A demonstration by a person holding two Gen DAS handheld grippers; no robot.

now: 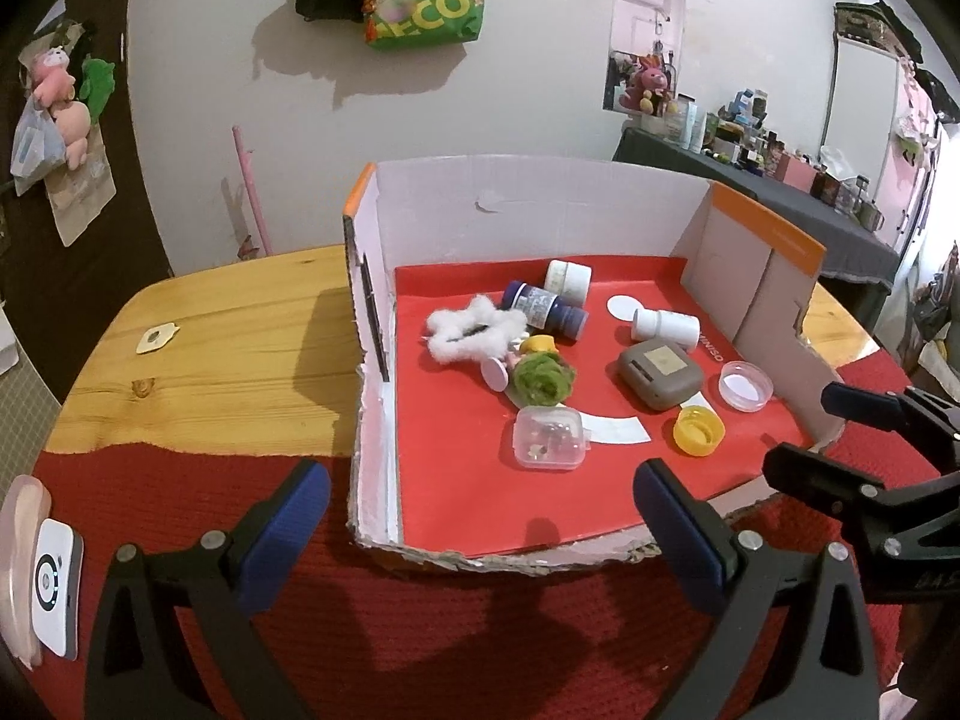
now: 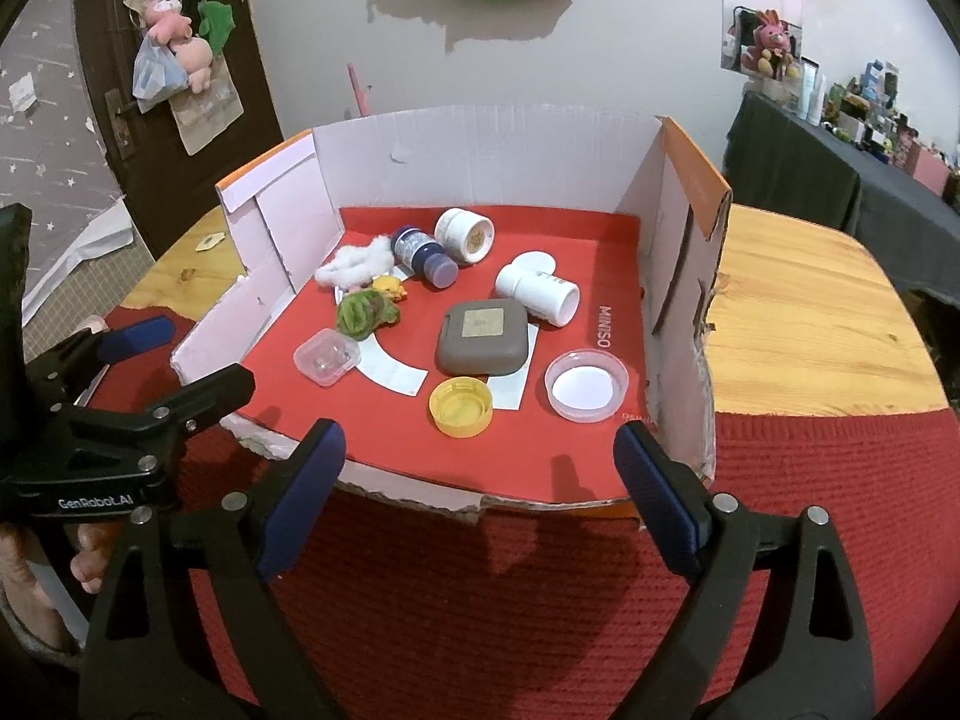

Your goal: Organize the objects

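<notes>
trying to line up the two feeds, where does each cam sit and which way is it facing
Left wrist: on the left gripper, open, angled down at the cardboard box from its near left corner; right gripper at right edge.
Right wrist: on the right gripper, open, angled down at the box's near edge; left gripper and fingers at left.
Shared: box, yellow cap, grey case.

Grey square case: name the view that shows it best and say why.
Right wrist view: the grey square case lies near the centre, its whole lid and label facing the camera. The left wrist view shows it off to the right, smaller and seen more obliquely.
</notes>
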